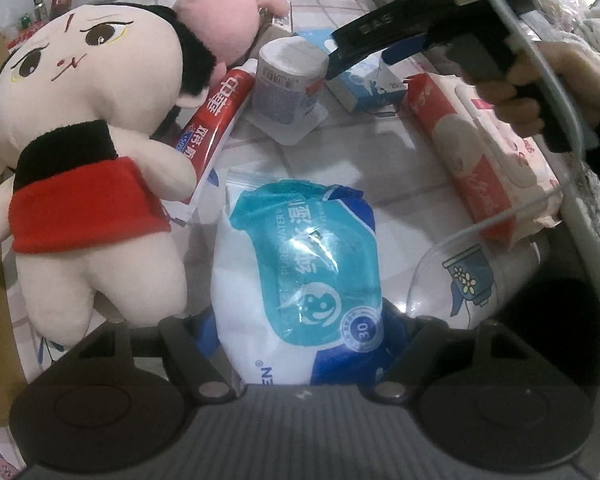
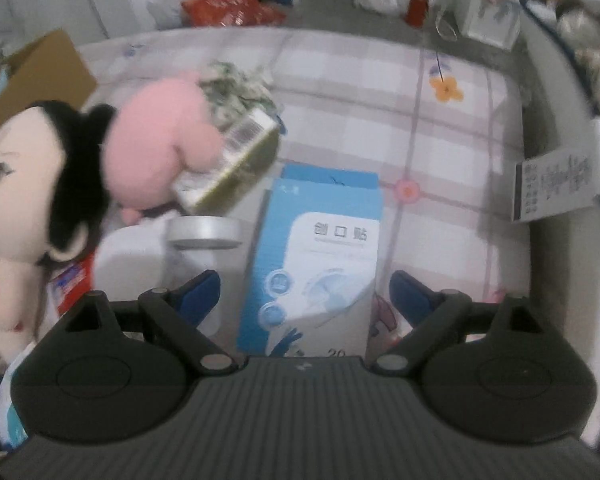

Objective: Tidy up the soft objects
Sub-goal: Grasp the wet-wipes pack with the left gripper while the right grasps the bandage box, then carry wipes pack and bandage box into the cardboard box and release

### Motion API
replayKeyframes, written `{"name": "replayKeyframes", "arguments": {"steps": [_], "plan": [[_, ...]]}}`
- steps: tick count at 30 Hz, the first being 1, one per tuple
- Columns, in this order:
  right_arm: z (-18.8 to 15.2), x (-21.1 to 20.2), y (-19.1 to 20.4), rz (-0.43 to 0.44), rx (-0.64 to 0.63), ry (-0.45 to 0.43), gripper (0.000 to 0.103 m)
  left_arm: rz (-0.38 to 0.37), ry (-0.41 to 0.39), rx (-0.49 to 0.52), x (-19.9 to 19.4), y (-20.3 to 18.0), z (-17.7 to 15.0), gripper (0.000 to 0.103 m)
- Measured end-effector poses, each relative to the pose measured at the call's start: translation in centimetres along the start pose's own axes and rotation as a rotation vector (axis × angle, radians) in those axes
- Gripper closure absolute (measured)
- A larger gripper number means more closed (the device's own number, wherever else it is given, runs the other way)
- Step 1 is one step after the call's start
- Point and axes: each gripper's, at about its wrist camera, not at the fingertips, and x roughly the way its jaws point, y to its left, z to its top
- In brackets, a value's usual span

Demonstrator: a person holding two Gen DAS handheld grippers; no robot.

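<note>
The wet wipes pack (image 1: 300, 280) lies on the table between the left gripper's (image 1: 300, 344) fingers, seemingly pinched. The right gripper (image 2: 304, 292) is wide open around the blue box (image 2: 320, 256). The slippery film may slide out when lifted.

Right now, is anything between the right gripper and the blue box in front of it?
Nothing visible. The right gripper is open, its blue-tipped fingers on either side of the blue box. The yogurt cup stands just left of the box.
</note>
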Motion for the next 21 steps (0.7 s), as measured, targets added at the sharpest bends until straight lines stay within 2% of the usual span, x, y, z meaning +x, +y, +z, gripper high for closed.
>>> {"name": "replayKeyframes", "arguments": {"steps": [1,2,4,9,13,21], "plan": [[0.1,0.6,-0.2,0.000,0.014,0.015,0.017,-0.002,-0.001,-0.001,0.0,0.0,0.0,0.027],[0.2,1.2,-0.4,0.003,0.023,0.031,0.027,-0.004,-0.002,-0.004,0.0,0.1,0.0,0.027],[0.1,2.1,-0.6,0.008,0.050,0.056,0.029,-0.006,-0.008,-0.007,-0.2,0.2,-0.1,0.029],[-0.4,1.3,-1.1,-0.013,0.122,0.014,0.030,-0.003,-0.032,0.004,-0.9,0.1,-0.5,0.034],[-1.3,-1.7,-1.7,-0.037,0.208,-0.063,0.031,-0.019,-0.049,-0.007,-1.6,0.1,-0.8,0.036],[-3.8,-9.6,-1.2,-0.016,0.324,-0.250,0.031,-0.063,-0.118,-0.016,-4.6,-0.1,-2.1,0.037]]}}
